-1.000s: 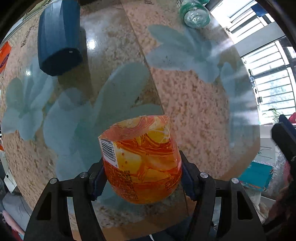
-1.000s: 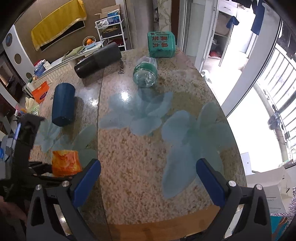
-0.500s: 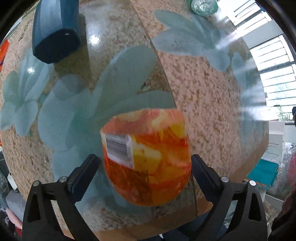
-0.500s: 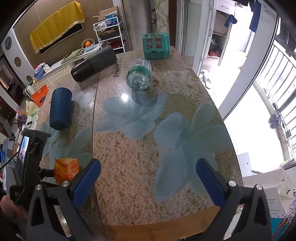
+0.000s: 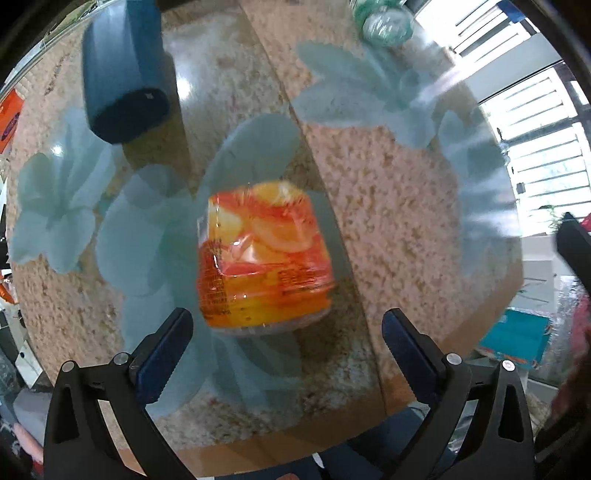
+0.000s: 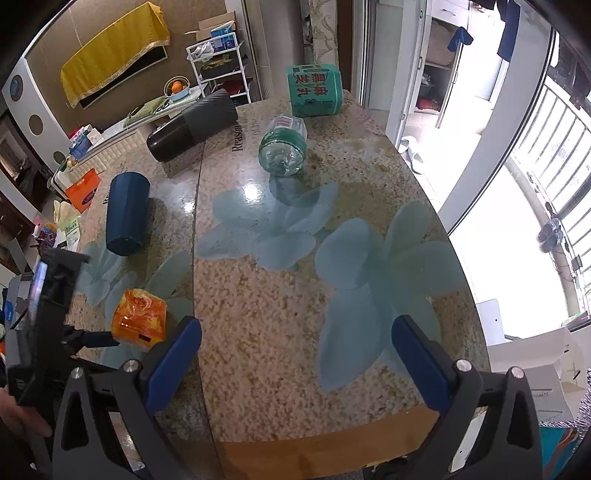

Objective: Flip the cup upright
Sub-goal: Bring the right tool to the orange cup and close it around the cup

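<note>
The left hand-held gripper [image 5: 286, 332] hovered spread wide behind the cup [image 5: 262, 258], its 2 fingers clear; the right hand-held gripper [image 6: 295, 354] hovered likewise spread, holding nothing, above the tabletop [image 6: 277, 332].

My left view all blurry, orange cup [image 5: 264, 258] smeared so I can't read its label, green bottle [image 5: 384, 20] cut off at the top edge, blue cylinder [image 5: 123, 70] cut off too, cup's bottom hidden behind my right finger [image 6: 171, 363].
</note>
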{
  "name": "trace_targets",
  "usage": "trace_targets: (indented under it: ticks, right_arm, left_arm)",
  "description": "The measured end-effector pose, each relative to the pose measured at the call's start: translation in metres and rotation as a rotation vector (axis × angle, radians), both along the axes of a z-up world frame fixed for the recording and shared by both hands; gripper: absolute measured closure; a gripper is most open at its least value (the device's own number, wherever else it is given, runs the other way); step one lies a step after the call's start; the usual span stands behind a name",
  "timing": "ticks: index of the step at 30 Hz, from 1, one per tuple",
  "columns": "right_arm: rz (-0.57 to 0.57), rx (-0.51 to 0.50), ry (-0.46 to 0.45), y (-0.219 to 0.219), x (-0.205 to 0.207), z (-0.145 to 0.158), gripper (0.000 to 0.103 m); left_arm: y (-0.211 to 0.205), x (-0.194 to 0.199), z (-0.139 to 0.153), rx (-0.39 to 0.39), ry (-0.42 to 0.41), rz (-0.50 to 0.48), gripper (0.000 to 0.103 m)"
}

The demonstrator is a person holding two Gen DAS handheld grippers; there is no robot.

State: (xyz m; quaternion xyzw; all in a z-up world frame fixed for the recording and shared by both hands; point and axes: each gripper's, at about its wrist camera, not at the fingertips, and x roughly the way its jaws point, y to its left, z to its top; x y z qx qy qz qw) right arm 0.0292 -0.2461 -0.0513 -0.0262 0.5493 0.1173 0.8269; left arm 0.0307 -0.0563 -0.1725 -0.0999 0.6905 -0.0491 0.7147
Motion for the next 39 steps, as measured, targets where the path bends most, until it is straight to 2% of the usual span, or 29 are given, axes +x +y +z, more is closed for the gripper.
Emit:
trace_targets:
  ticks: [5, 8, 15, 17, 20, 25, 26, 28, 30, 31, 36, 39]
  right_arm:
    - [0.027, 0.027, 0.044, 0.02, 0.005, 0.003, 0.0]
    - [0.065, -0.003, 0.088, 0.045, 0.009, -0.001, 0.0]
    - [0.166, 0.044, 0.219, 0.108, 0.013, -0.02, 0.0]
    - [0.185, 0.052, 0.295, 0.125, 0.017, -0.033, 0.0]
    - [0.214, 0.005, 0.403, 0.144, 0.024, -0.056, 0.0]
    - [0.154, 0.072, 0.577, 0.158, 0.038, -0.091, 0.0]
    - [0.146, 0.072, 0.594, 0.16, 0.04, -0.094, 0.002]
    - [0.125, 0.074, 0.647, 0.165, 0.045, -0.104, 0.012]
    - [0.1, 0.082, 0.689, 0.167, 0.047, -0.11, 0.031]
    - [0.091, 0.087, 0.705, 0.167, 0.047, -0.112, 0.036]
    - [0.093, 0.113, 0.741, 0.173, 0.051, -0.114, 0.039]
    - [0.108, 0.127, 0.697, 0.173, 0.055, -0.105, 0.039]
  left_arm:
    - [0.023, -0.017, 0.026, -0.017, -0.036, 0.005, 0.0]
    - [0.042, -0.029, 0.036, -0.018, -0.036, 0.025, 0.0]
    - [0.071, -0.071, 0.046, -0.038, -0.037, 0.042, 0.0]
    - [0.079, -0.075, 0.047, -0.041, -0.037, 0.045, 0.0]
    - [0.085, -0.079, 0.044, -0.039, -0.036, 0.057, 0.0]
    - [0.103, -0.087, 0.04, -0.046, -0.031, 0.071, 0.0]
    - [0.106, -0.087, 0.038, -0.05, -0.028, 0.076, 0.0]
    - [0.108, -0.085, 0.032, -0.055, -0.022, 0.084, 0.0]
    - [0.112, -0.086, 0.029, -0.063, -0.02, 0.089, 0.0]
    - [0.114, -0.086, 0.028, -0.064, -0.016, 0.09, 0.0]
    - [0.121, -0.083, 0.024, -0.073, -0.011, 0.093, 0.0]
    - [0.118, -0.077, 0.026, -0.07, -0.02, 0.082, 0.0]
